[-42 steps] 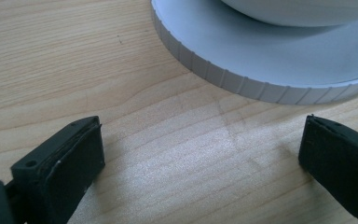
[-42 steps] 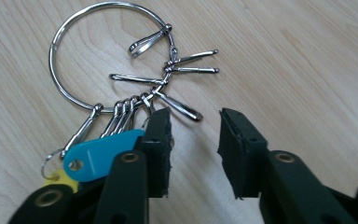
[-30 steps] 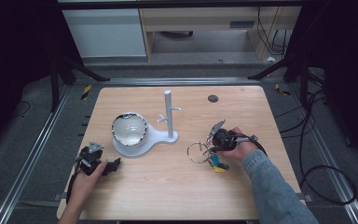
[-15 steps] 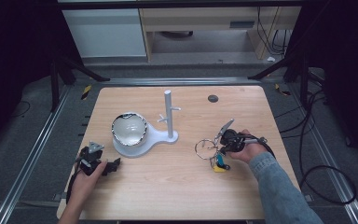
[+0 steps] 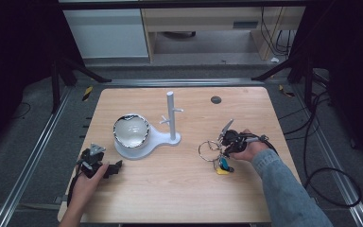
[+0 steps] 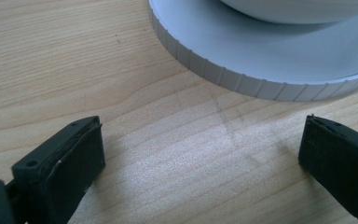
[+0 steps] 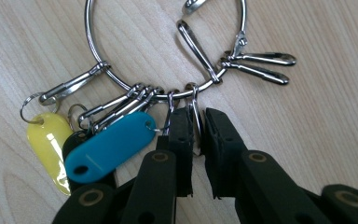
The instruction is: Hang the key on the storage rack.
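Right gripper [image 7: 196, 140] fingers clamp a clip on the key ring [image 7: 165, 46]; left gripper [image 6: 200, 154] fingers apart, resting low.

Stand [image 5: 146, 142] left — key ring [image 5: 209, 150] right

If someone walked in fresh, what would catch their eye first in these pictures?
Probably the key ring with its blue tag and yellow tag, lying at the table's right, where the right gripper pinches one of its clips. Next, the white stand with a bowl, mid-table.
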`<state>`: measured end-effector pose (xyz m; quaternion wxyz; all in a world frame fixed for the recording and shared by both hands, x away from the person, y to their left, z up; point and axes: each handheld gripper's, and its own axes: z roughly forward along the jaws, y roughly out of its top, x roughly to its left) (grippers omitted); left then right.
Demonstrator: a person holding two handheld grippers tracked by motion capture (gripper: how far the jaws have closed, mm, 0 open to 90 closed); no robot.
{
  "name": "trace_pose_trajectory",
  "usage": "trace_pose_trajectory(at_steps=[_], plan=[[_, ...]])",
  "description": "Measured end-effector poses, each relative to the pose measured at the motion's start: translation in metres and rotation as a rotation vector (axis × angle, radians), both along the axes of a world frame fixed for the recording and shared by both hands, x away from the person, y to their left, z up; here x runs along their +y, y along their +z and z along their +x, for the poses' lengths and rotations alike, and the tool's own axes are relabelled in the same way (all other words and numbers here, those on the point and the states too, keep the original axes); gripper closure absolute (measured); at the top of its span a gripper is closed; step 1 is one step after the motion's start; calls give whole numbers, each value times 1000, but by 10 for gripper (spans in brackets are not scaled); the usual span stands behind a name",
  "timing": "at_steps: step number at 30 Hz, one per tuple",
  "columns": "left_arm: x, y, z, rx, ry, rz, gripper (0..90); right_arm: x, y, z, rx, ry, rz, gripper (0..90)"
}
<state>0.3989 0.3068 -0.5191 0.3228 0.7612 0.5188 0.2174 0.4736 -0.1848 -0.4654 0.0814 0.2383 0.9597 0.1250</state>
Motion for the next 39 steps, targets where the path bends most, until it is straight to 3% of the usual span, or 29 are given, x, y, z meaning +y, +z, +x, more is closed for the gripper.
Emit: trace_pose_trajectory(at_steps=[3,8,14,20,23,25,30,39], plan=[[0,0,0,0,0,0,0,5,0,3,19,19,-20,861],[0,0,0,0,-2,-1,0,9,1,8,52,5,-35,881],[0,0,0,0,-3,0,0,8,5,7,57,-14,-11,885],[0,0,0,1,-5,-2,0,3,33,0,19,-35,72,886],[0,0,0,1,-5,-1,0,4,45,-2,-3,-30,74,886],[0,0,0,1,-6,-2,0,7,66,-6,-32,-27,85,886],[0,0,0,1,-8,-3,0,13,92,-8,-69,-24,76,887],[0,0,0,2,-11,-3,0,14,102,-1,-56,-84,93,888]])
